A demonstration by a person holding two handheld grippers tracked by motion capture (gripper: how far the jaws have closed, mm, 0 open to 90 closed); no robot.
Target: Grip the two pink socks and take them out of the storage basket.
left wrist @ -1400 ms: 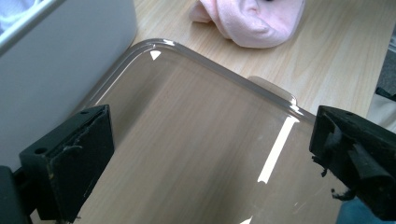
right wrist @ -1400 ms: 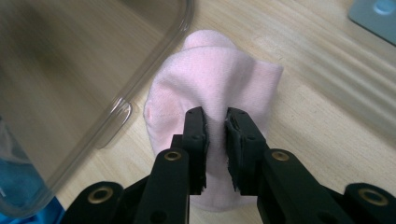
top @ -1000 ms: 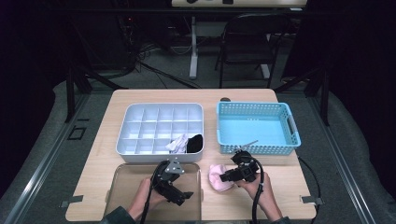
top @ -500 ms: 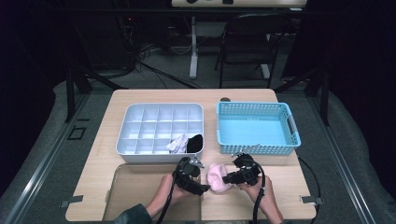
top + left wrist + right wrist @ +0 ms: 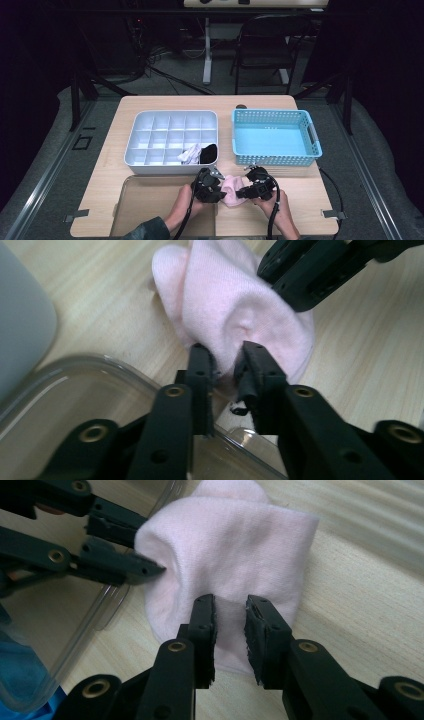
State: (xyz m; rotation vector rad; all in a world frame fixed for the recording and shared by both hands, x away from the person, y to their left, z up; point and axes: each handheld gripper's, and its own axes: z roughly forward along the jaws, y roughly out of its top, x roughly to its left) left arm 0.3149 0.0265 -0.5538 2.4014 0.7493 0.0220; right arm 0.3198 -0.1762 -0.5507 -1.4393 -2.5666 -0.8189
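Sock [image 5: 231, 188] lengthwise between hand-held grippers

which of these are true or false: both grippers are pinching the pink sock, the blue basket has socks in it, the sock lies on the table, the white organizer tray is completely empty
1. Both grippers are pinching the pink sock. True: the left gripper and the right gripper each have their jaws closed on an edge of the pink sock; both have just been closing.
2. The blue basket has socks in it. False: the blue basket shows a bare bottom.
3. The sock lies on the table. True: it rests on the wooden table, near the front edge, beside a clear lid.
4. The white organizer tray is completely empty. False: the white organizer tray holds a white sock and a black sock in its front right compartments.
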